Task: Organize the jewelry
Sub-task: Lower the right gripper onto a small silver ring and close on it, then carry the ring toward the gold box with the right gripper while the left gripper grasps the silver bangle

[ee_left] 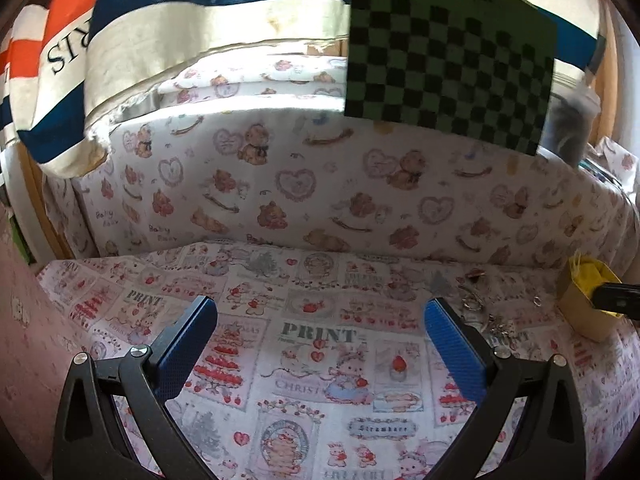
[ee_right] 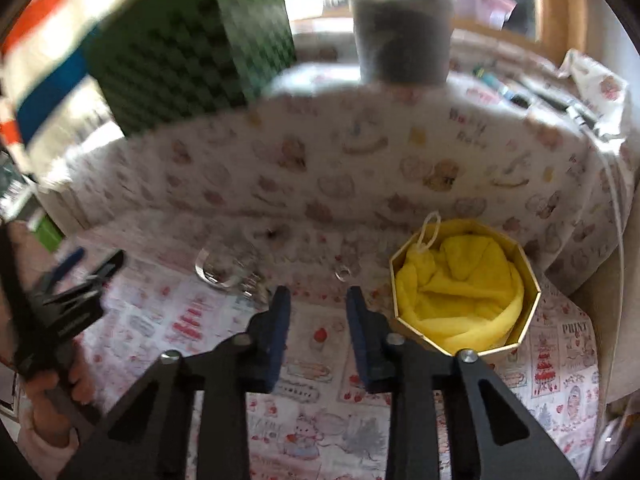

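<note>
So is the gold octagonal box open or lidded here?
Open: the box has no lid on, and the right wrist view looks straight down onto the yellow cloth bunched inside it.

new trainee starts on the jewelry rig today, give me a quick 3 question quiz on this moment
1. True or false: the gold box already holds a yellow cloth.
2. In the right wrist view, the small ring on the printed cloth lies: A) inside the box, B) on the cloth left of the box, C) between the right gripper pads.
3. Is anything between the blue pads of the left gripper?

Key:
1. True.
2. B.
3. No, its jaws stand wide apart over bare cloth, with the loose jewelry off to its right.
</note>
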`<state>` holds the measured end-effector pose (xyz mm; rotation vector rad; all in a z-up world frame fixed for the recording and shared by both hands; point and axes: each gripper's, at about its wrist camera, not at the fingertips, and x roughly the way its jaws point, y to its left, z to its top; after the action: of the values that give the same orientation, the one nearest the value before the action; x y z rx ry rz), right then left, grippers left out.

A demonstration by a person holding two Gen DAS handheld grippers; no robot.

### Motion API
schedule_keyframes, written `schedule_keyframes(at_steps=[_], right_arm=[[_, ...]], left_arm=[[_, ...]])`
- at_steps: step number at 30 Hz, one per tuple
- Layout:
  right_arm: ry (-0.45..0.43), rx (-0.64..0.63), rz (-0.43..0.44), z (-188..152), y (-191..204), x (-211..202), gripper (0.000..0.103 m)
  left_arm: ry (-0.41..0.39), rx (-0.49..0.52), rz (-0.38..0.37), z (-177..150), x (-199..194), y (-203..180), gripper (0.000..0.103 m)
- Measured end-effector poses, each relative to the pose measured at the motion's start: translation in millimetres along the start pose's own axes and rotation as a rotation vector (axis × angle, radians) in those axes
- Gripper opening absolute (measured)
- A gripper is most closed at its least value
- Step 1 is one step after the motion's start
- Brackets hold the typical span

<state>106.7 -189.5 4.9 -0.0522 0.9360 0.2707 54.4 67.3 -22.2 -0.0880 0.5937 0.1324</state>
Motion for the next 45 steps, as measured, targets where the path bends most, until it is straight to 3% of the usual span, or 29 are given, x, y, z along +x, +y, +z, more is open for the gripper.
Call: schedule_keyframes(at_steps=[7, 15, 25, 29, 33, 38, 41, 44, 45], right_arm=[[0.102, -0.046, -0.117, 25, 9, 53, 0.024], [0.190, -0.061, -0.165, 35, 13, 91, 0.020], [0.188, -0.037, -0.121, 35, 13, 94, 0.013], [0.137, -0.008, -0.038, 17, 3, 64, 0.013], [0.014, 0.023, 0.050, -6, -9, 17, 0.013], [-0.130, 0.065, 0.054, -26, -40, -21, 0.013], [-0.128, 0.085, 0.060, -29, -52, -20, 0.013], [-0.121, 0.101, 0.067, -29, -63, -23, 0.013], [-0.120, 0.103, 0.062, -31, -66, -23, 0.013]], left_arm=[[-0.071, 0.074, 0.069, -1, -11, -13, 0.103], [-0.098, 0.063, 0.056, 2, -18, -11, 0.103], [-0.072, -0.031, 0.045, 3, -16, 3, 0.103], [-0.049, -0.039, 0.023, 3, -15, 3, 0.103], [0.025, -0.054, -0.014, 0, -12, -2, 0.103], [0.197, -0.110, -0.098, 12, 7, -18, 0.089], [0.307, -0.104, -0.148, 24, 23, -42, 0.080], [0.370, -0.118, -0.147, 32, 38, -68, 0.068], [0.404, -0.121, -0.137, 33, 46, -78, 0.060]])
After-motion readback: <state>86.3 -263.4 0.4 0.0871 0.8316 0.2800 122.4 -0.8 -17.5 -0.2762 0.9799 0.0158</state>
